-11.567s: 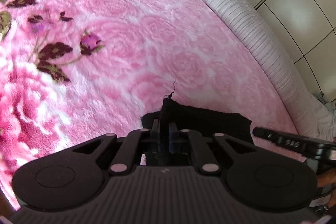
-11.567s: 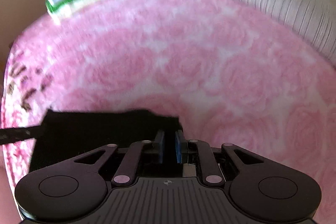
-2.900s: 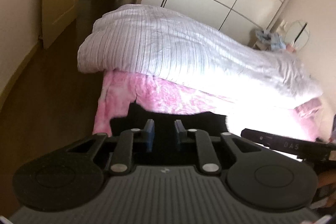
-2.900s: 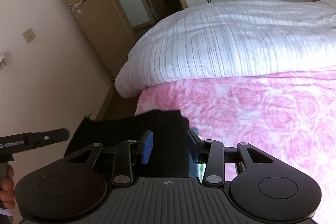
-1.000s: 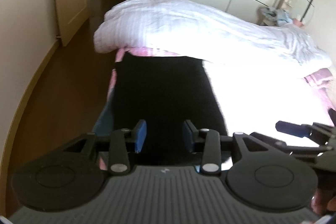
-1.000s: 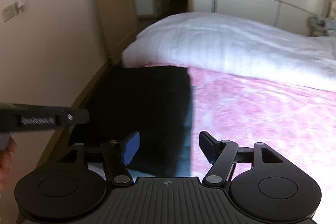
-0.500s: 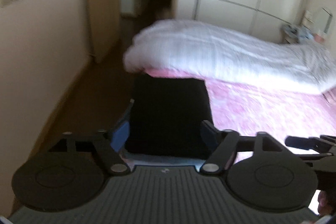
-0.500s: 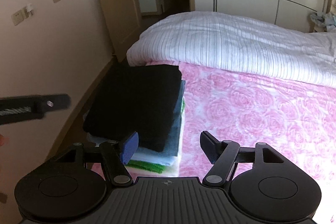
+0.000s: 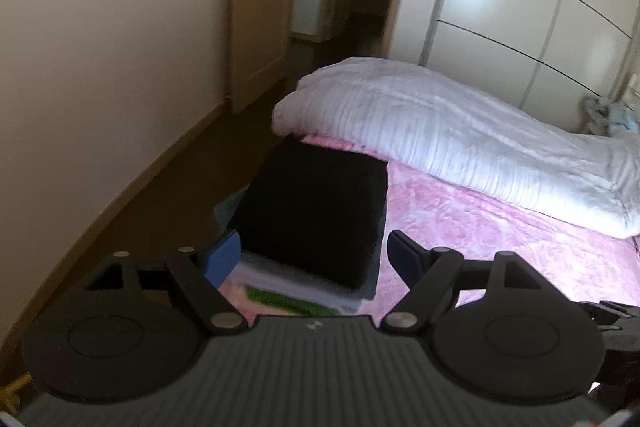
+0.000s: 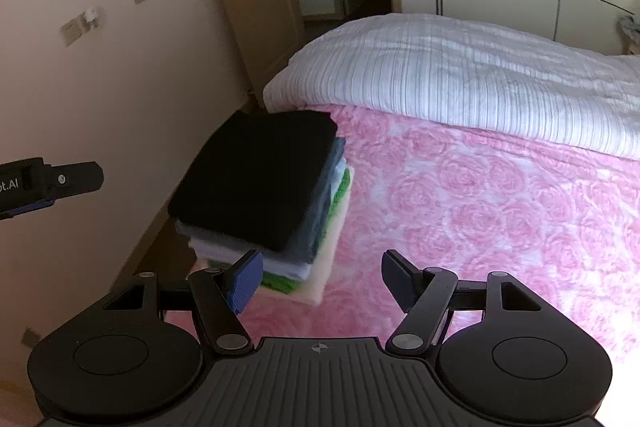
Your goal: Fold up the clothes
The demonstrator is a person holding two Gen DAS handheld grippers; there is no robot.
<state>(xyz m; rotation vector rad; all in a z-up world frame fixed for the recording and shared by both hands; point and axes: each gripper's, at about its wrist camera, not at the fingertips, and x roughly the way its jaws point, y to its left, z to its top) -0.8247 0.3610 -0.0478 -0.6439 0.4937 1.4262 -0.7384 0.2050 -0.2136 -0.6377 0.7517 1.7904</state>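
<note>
Black garment (image 10: 260,175): folded, topping the stack of folded clothes (image 10: 316,247) at the corner of the pink rose blanket (image 10: 480,211) | your left gripper (image 9: 314,253): jaws wide, empty, near the stack | your right gripper (image 10: 322,277): jaws wide, empty, near the stack | white striped duvet (image 10: 460,75): beyond the stack.

Left hand-held gripper (image 9: 314,253) and right hand-held gripper (image 10: 322,281) both spread wide, holding nothing
</note>
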